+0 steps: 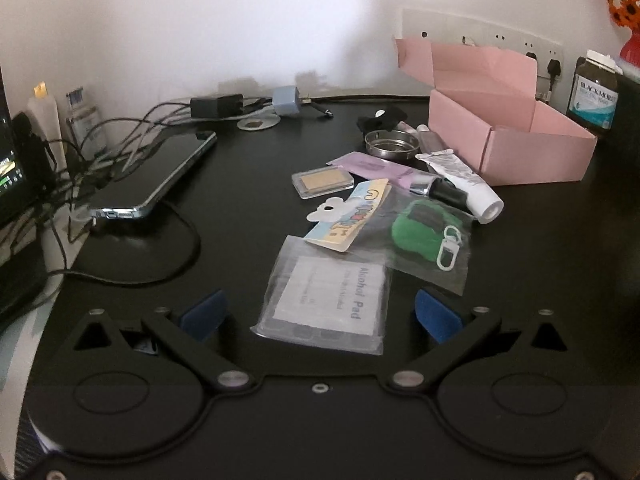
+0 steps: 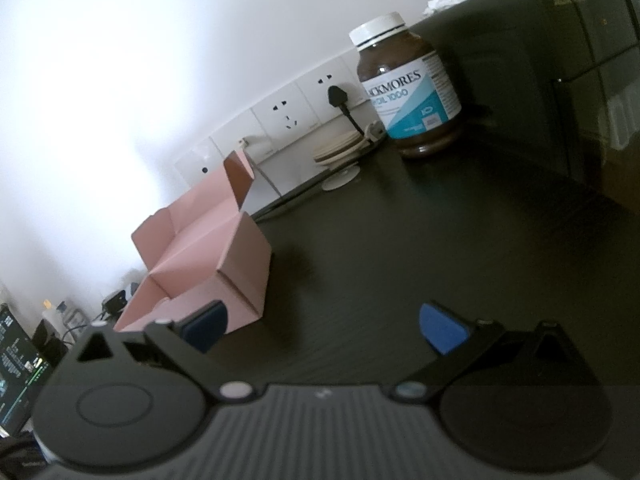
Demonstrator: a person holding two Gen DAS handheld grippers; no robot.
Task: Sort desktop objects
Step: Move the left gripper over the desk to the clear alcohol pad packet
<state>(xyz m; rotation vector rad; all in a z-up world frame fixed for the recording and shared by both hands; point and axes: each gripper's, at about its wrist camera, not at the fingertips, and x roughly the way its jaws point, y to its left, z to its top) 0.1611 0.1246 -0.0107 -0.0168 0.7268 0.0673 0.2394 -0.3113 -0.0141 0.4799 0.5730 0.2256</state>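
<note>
My left gripper [image 1: 320, 316] is open, its blue pads either side of a clear bag labelled Alcohol Pad [image 1: 328, 296] that lies flat on the black desk. Beyond the bag lie a sticker card [image 1: 348, 216], a green item with a white clip in a clear bag [image 1: 424, 232], a white tube [image 1: 464, 184], a flat case [image 1: 322, 184], a purple sachet [image 1: 380, 166] and a metal dish [image 1: 392, 144]. An open pink box [image 1: 516, 136] stands at the right. My right gripper [image 2: 324, 328] is open and empty, just right of the pink box [image 2: 212, 264].
A phone [image 1: 156, 176] with tangled cables and chargers [image 1: 216, 106] lies at the left. A brown Blackmores bottle [image 2: 412, 88] stands by the wall sockets [image 2: 288, 114]. A dark cabinet [image 2: 560, 80] rises at the right. A screen [image 1: 10, 168] sits at the far left.
</note>
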